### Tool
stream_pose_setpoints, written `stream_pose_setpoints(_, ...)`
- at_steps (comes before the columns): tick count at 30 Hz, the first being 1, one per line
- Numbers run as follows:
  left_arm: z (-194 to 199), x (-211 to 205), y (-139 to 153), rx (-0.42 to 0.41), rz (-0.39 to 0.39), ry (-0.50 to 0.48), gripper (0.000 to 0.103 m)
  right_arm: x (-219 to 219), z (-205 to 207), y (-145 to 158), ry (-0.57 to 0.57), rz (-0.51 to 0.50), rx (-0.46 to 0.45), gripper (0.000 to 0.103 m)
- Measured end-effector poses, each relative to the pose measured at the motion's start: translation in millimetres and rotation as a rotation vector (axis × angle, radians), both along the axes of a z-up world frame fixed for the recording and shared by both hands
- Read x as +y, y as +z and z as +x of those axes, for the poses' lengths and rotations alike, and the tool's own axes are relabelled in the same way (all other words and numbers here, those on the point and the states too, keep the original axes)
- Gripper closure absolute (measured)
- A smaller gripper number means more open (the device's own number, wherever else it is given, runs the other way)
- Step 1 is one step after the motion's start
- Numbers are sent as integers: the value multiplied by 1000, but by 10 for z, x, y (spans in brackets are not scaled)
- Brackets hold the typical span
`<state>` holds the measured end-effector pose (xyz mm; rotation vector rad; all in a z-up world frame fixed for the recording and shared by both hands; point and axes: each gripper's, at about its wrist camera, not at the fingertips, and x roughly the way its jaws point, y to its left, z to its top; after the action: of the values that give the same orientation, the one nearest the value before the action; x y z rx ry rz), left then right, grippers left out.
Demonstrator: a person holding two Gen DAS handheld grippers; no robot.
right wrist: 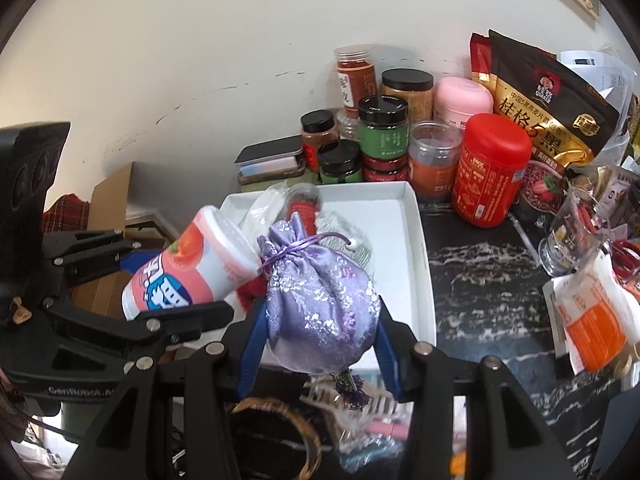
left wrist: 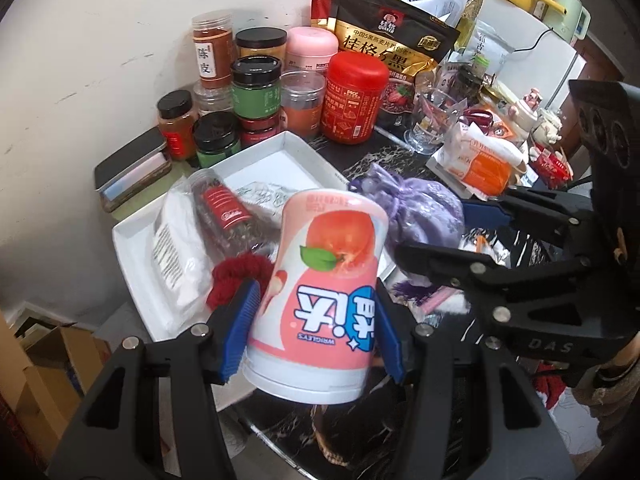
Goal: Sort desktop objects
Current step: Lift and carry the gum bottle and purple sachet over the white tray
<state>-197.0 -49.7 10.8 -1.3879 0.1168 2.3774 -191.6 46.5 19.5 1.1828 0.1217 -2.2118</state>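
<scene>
Pink gum canister [left wrist: 320, 304] sits upside-down between the blue pads [left wrist: 240, 328] of the left tool [left wrist: 312, 332], clenched on its sides and held above the near edge of the white tray [left wrist: 136, 264]. Right tool [right wrist: 320, 320] grips a lilac drawstring pouch [right wrist: 320, 296], raised over the tray's near end; canister and pouch are just beside each other. Tray contents: a white packet [left wrist: 176, 248] at 9 o'clock, a clear bottle with red label [left wrist: 224, 208] lying on its side, a red knitted item [left wrist: 236, 276] partly hidden. At 12 o'clock on the dark marbled worktop [right wrist: 480, 280]: capped spice jars [left wrist: 256, 84], a red tub [left wrist: 356, 96], a black oat bag [left wrist: 396, 32]. At 2 o'clock, a glass cup [left wrist: 432, 120] holding small items.
</scene>
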Motion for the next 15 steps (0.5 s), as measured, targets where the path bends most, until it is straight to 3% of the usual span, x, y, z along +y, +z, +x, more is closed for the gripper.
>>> stream_pose_setpoints(15,-474,140,-437,-38,-12,-25,50,63,-579,-422,-20,28,-37,53)
